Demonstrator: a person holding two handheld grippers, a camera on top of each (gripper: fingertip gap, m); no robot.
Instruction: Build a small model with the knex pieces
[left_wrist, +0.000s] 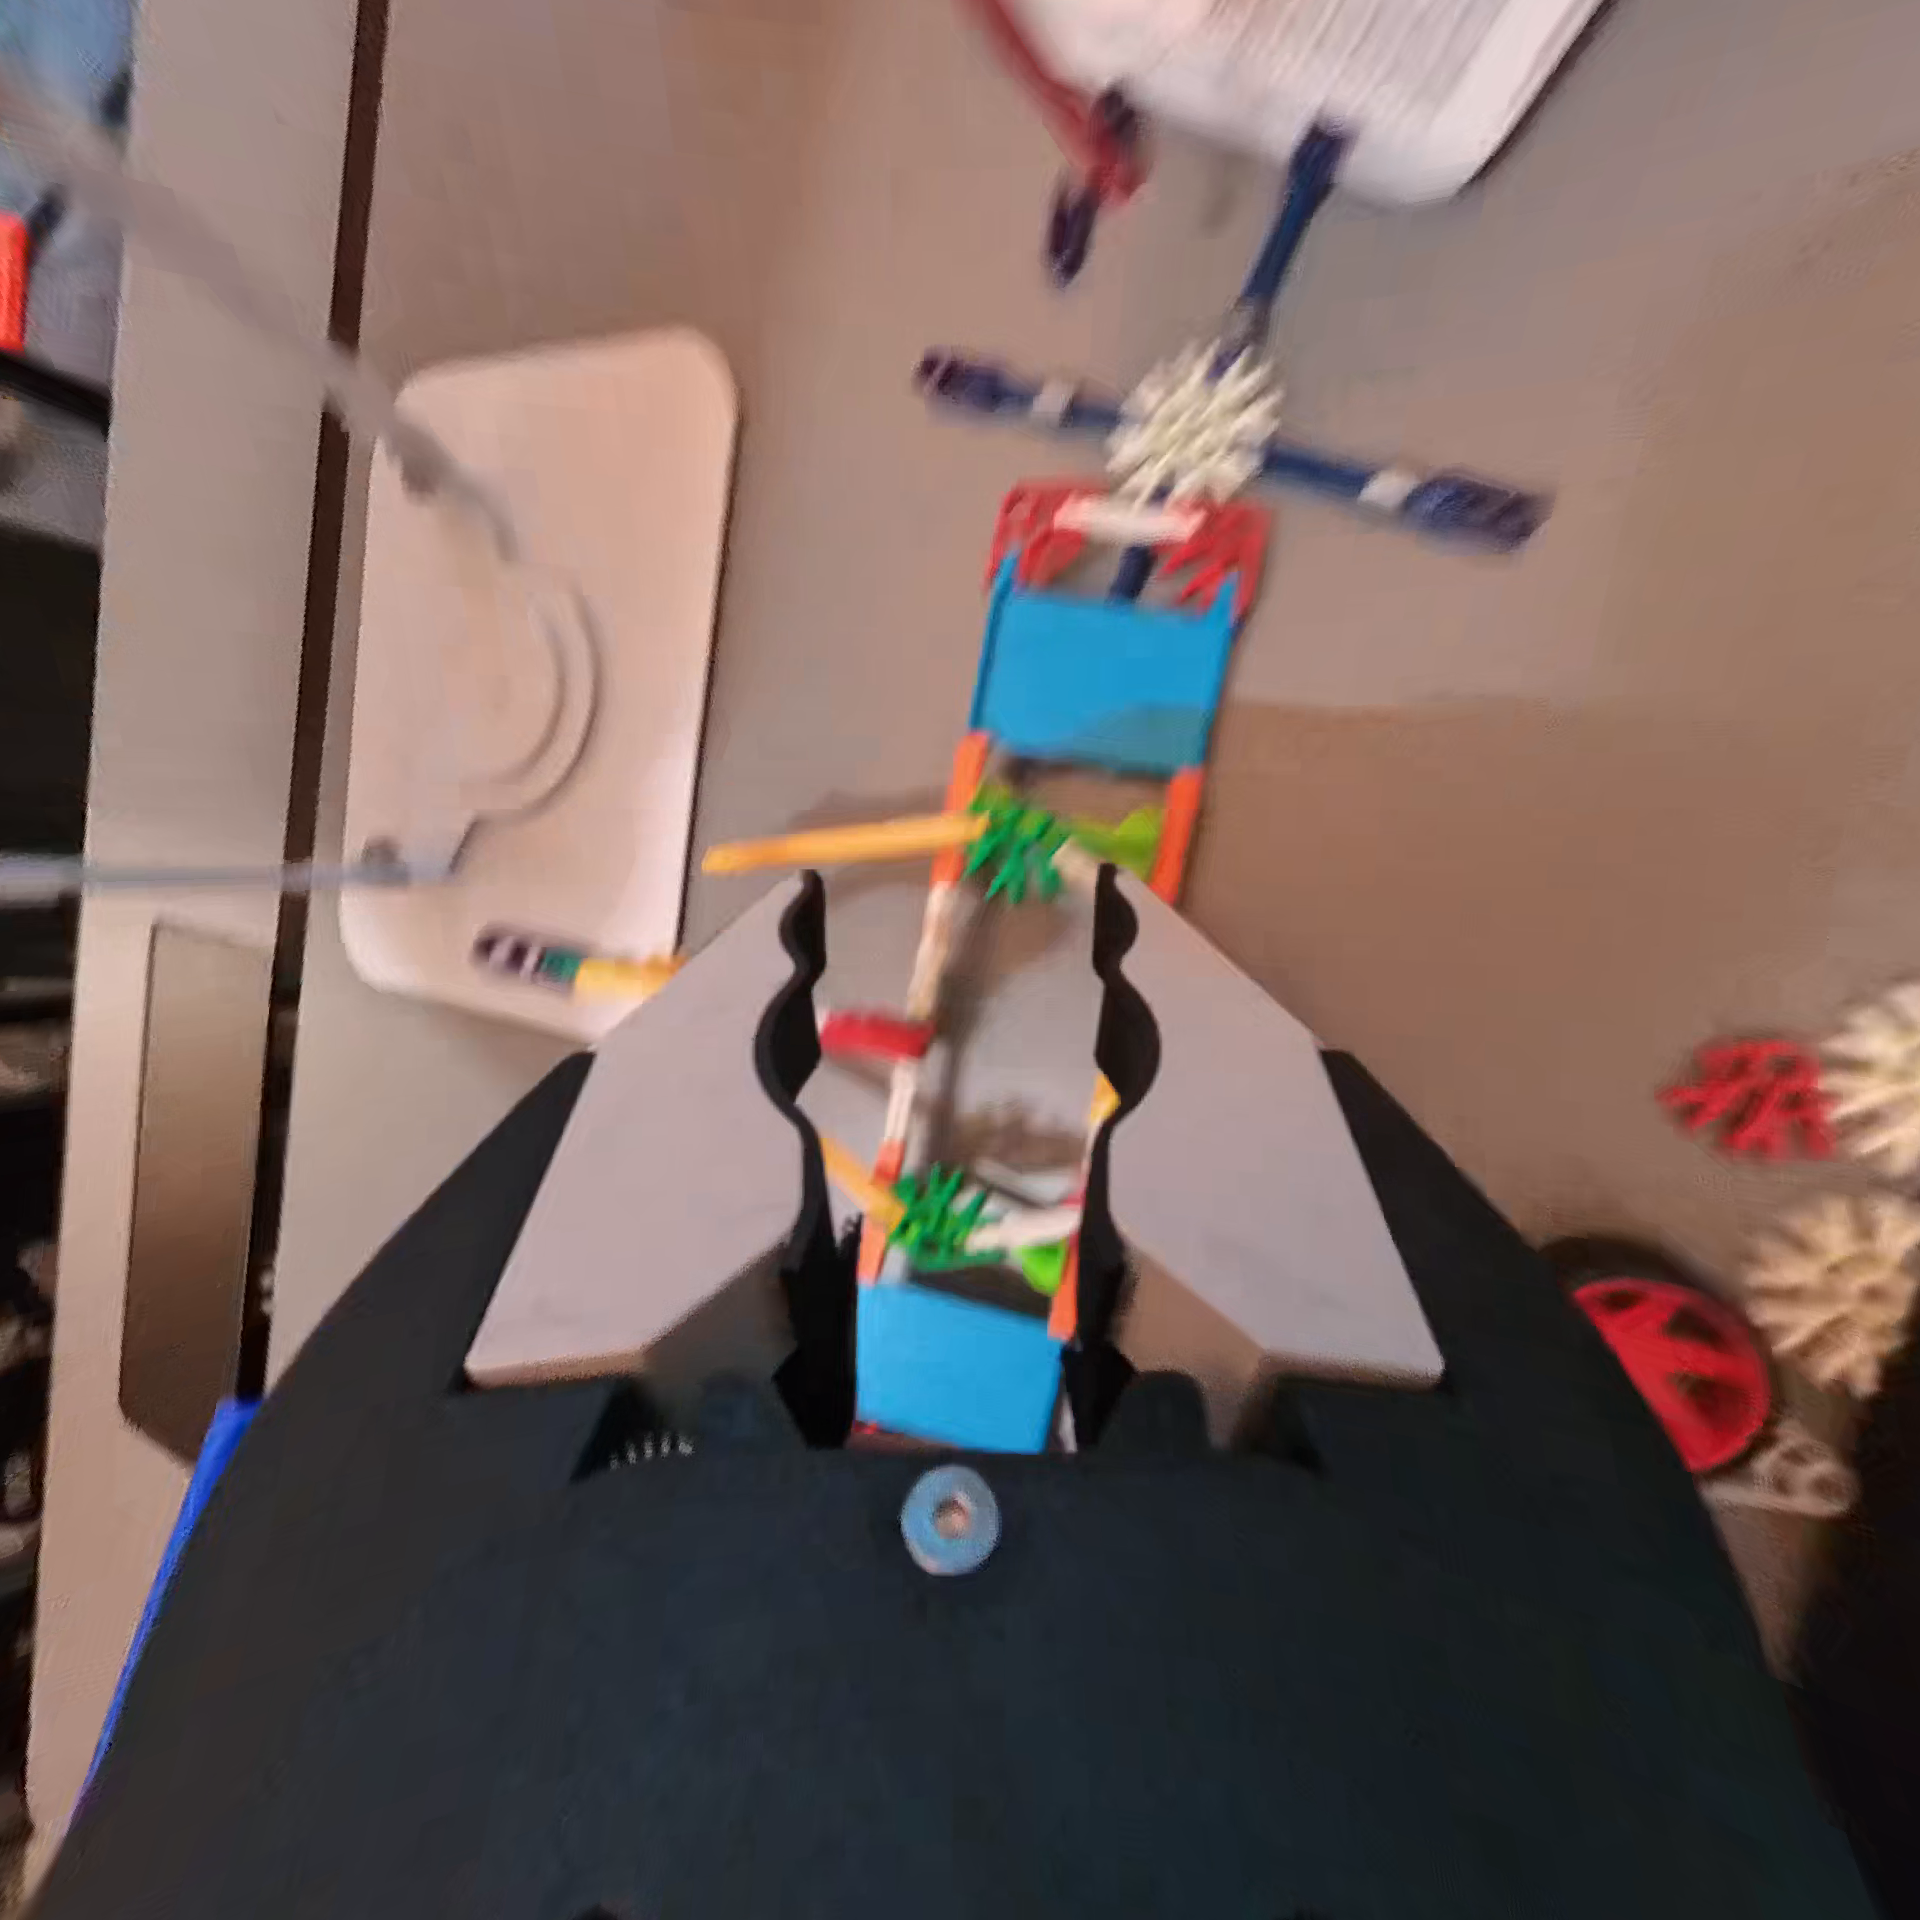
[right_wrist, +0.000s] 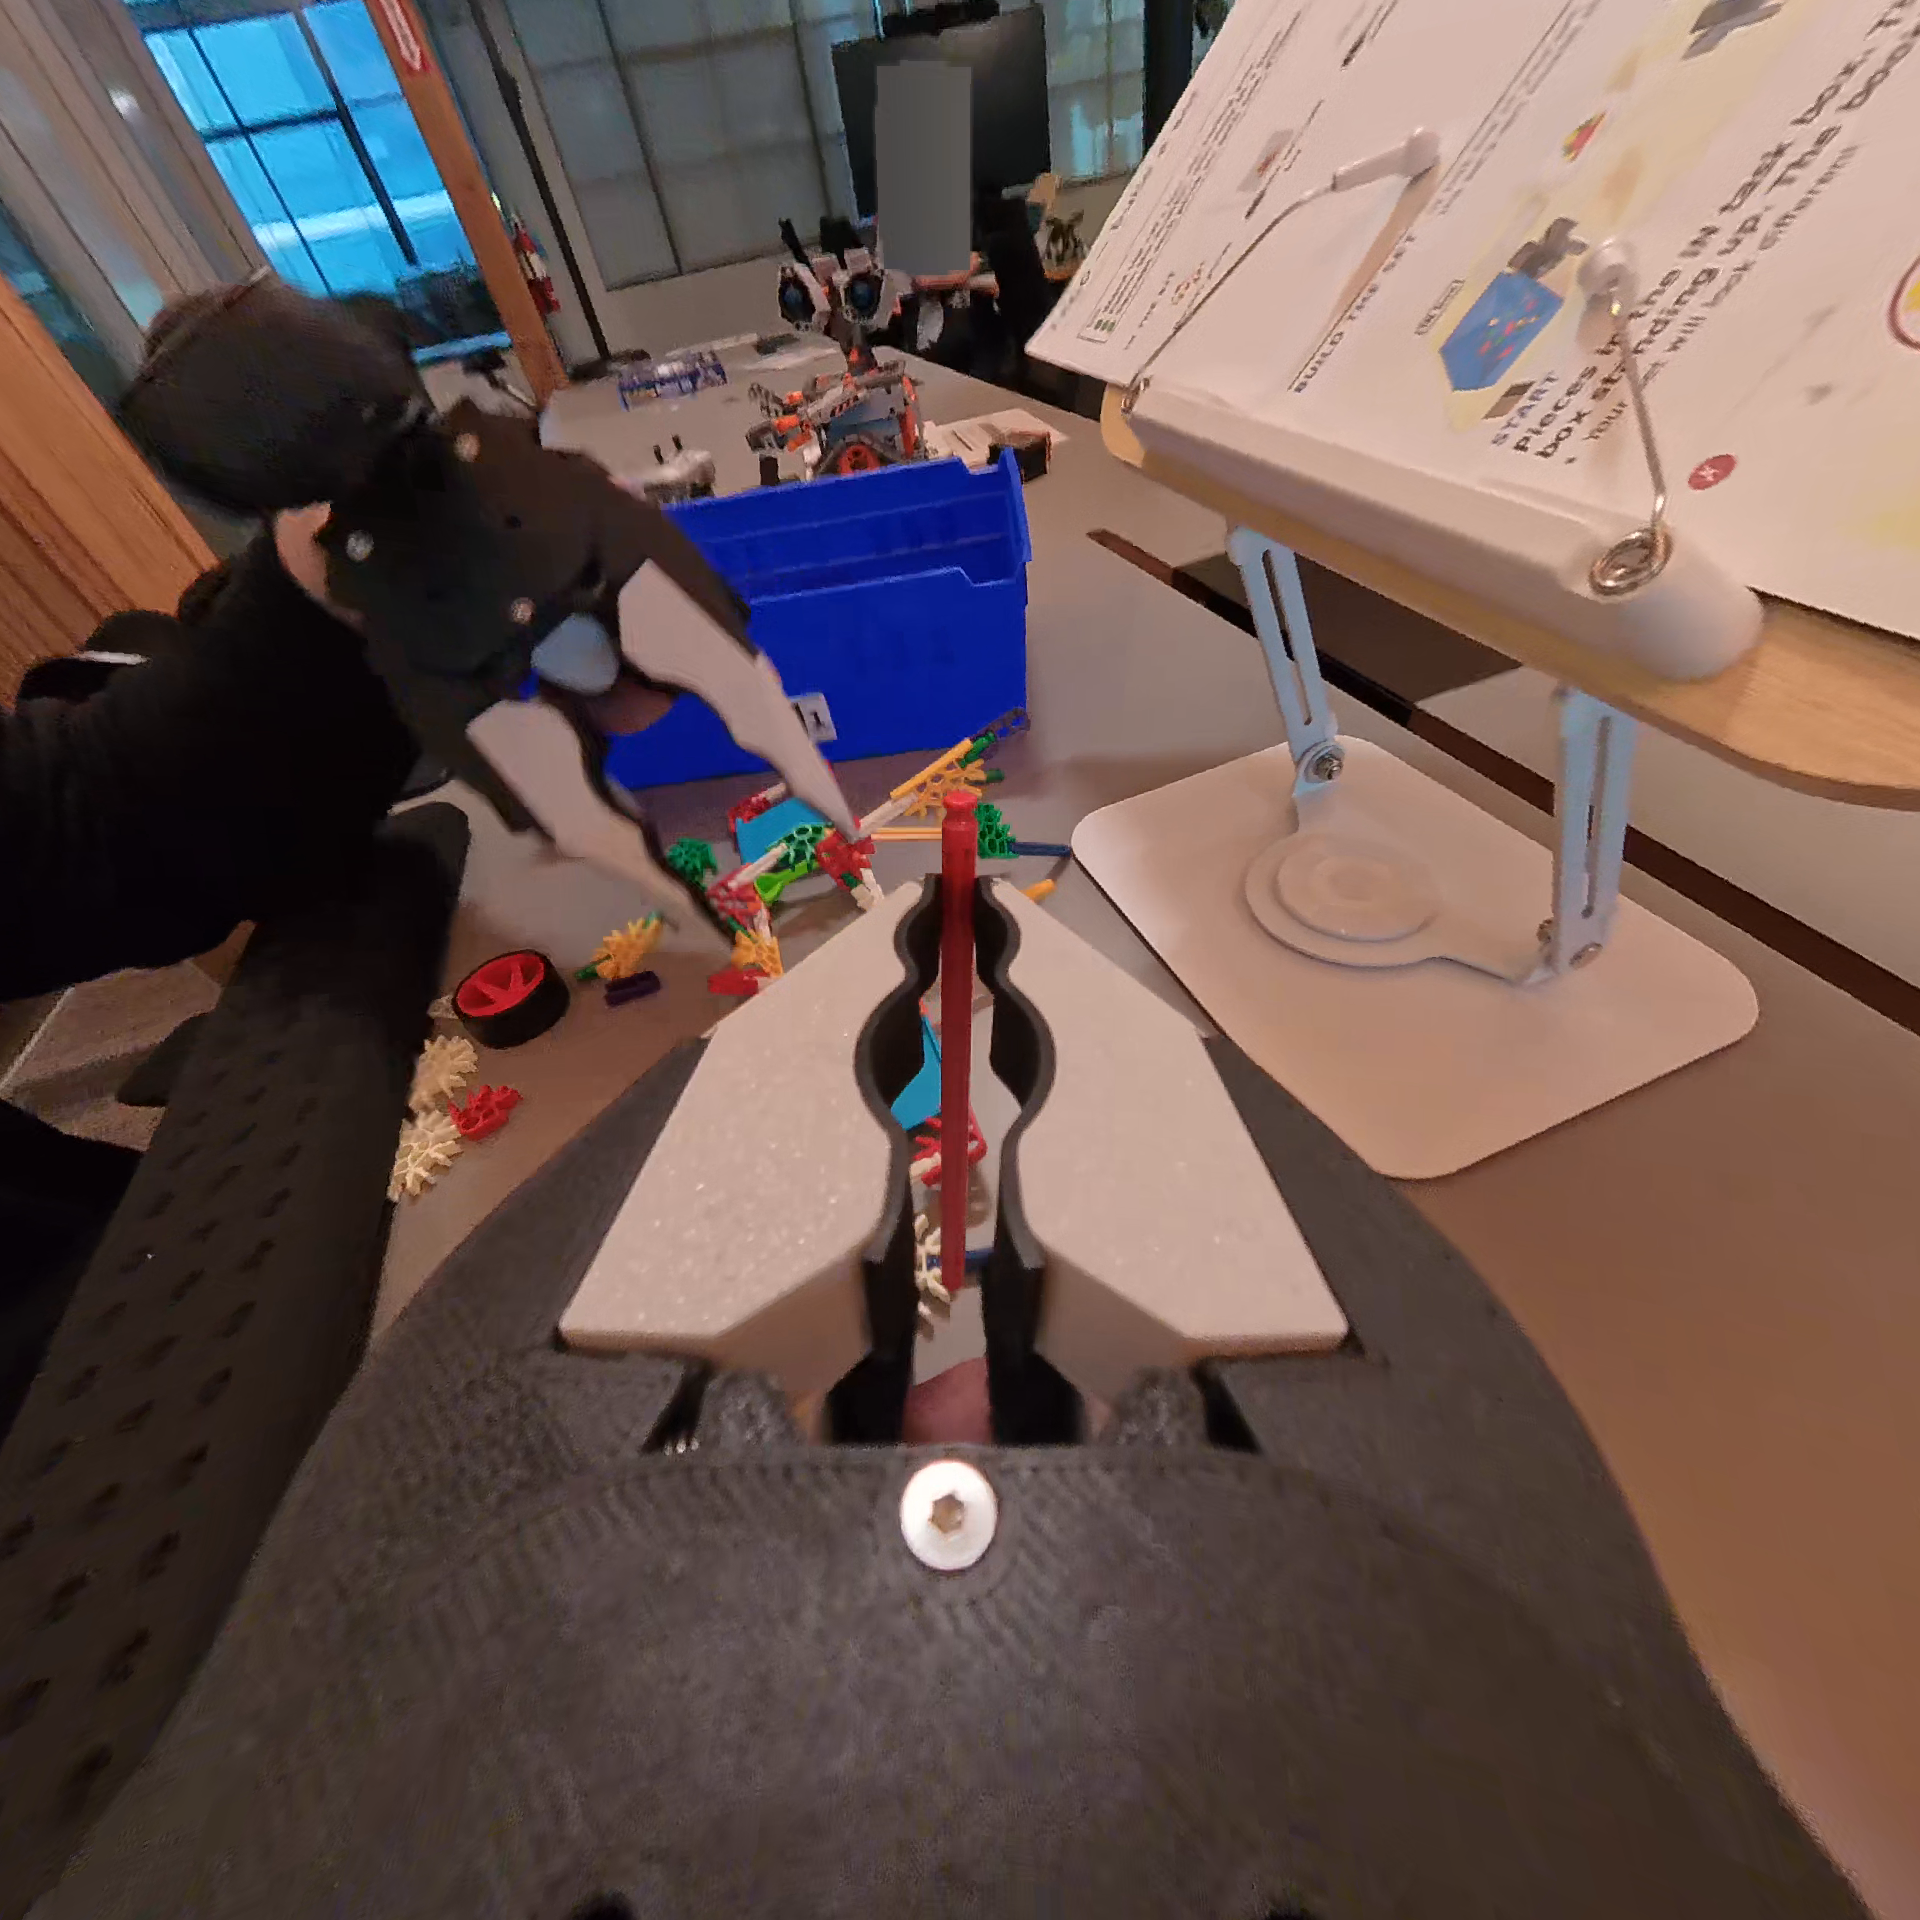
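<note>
Beside the white stand base (right_wrist: 1455, 1039), on the tan table (right_wrist: 1558, 1403), lies your rod-and-connector model (left_wrist: 1081, 831), a long ladder-like frame with blue panels, green and red connectors and a white snowflake hub at its far end. Your left gripper (left_wrist: 956, 914) hangs over the near end of that model with its jaws spread wide to either side of the frame; nothing is pinched, and blur hides whether a pad touches it. Your right gripper (right_wrist: 956, 904) is pressed together on a thin red rod (right_wrist: 956, 997), which runs along the jaw line and sticks out past the tips, toward the stand base's near-left corner.

The rod looks light, stiff and smooth, so it may well swivel or slide in the pads; a hold nearer its middle should steady it. The model seems light too, but its snap joints likely pop apart under a squeeze, so take it across the side rails near a connector, not on a panel.

Left of the stand base lie loose white and red connectors (right_wrist: 447, 1112) and a red-hubbed wheel (right_wrist: 509, 997); behind them stands a blue bin (right_wrist: 883, 623).
</note>
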